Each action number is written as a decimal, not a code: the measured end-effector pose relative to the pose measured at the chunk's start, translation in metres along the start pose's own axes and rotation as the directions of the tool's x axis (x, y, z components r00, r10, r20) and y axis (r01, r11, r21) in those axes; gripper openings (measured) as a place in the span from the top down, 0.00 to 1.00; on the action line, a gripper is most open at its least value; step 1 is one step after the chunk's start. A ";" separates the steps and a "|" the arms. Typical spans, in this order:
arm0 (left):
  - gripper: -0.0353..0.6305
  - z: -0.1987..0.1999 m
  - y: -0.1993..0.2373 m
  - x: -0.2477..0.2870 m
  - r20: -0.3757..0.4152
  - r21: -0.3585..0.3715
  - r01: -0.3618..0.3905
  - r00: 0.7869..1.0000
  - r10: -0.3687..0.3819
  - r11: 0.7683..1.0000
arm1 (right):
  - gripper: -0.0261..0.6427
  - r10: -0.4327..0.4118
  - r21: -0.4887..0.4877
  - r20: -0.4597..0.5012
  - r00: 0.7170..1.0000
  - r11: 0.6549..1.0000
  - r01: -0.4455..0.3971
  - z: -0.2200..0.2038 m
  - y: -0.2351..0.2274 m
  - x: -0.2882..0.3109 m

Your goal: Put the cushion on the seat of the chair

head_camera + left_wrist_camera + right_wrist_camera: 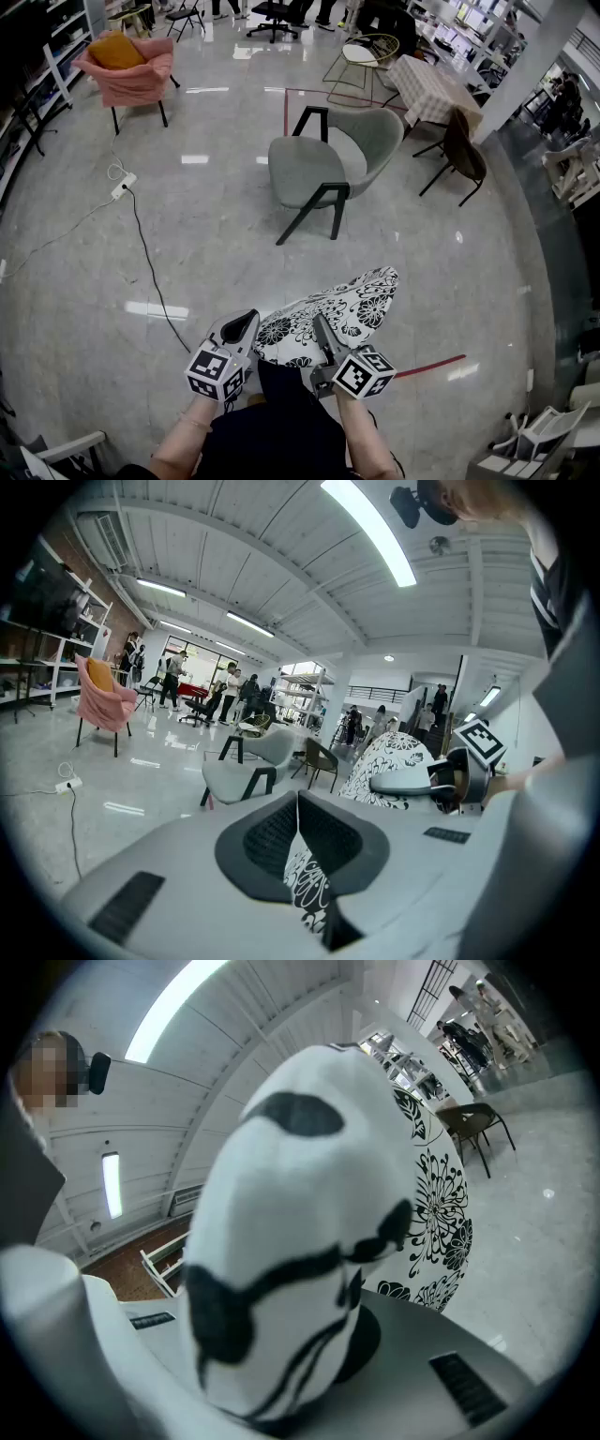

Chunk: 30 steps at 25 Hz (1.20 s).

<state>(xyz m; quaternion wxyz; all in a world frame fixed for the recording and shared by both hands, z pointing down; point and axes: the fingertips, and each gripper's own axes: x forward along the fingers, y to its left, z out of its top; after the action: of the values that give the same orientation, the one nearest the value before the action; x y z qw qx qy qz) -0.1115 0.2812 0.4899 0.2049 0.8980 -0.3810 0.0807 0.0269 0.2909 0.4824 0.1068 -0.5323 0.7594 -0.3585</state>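
The cushion [328, 314], white with a black flower print, hangs in the air in front of me, held by both grippers at its near edge. My left gripper [242, 328] is shut on a fold of its fabric [302, 878], pinched between the dark pads [267, 841]. My right gripper [323, 339] is shut on the cushion [309, 1213], which bulges over its jaws and hides them in the right gripper view. The grey chair [319, 169] with black legs stands ahead on the floor, its seat [300, 167] bare; it also shows in the left gripper view as the grey chair [246, 769].
A pink chair [131, 70] with an orange cushion stands far left. A power strip [123, 187] and its black cable run over the floor on the left. A brown chair [466, 155] and a cloth-covered table [433, 89] are right of the grey chair. Red tape [431, 366] marks the floor.
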 end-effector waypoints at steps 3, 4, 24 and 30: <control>0.95 -0.022 -0.035 -0.032 -0.017 -0.019 -0.006 1.000 0.006 1.000 | 0.92 0.007 0.005 0.002 1.000 1.000 -0.007 -0.015 0.017 -0.046; 0.95 -0.027 -0.047 -0.041 -0.022 -0.025 -0.011 1.000 0.011 1.000 | 0.92 0.010 0.016 0.002 1.000 1.000 -0.010 -0.019 0.021 -0.060; 0.95 -0.045 -0.174 -0.052 0.022 -0.046 -0.021 1.000 0.022 0.999 | 0.92 0.071 0.066 -0.020 0.997 0.995 -0.069 -0.021 0.004 -0.177; 0.95 -0.045 -0.169 -0.028 0.008 -0.057 -0.010 1.000 0.011 0.998 | 0.92 0.058 0.110 -0.014 0.998 0.992 -0.056 -0.017 -0.013 -0.162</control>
<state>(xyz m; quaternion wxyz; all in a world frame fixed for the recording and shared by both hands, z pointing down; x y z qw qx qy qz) -0.0089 0.4243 0.4704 0.2283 0.8901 -0.3886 0.0674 0.0940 0.4396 0.4673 0.1393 -0.5007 0.7543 -0.4011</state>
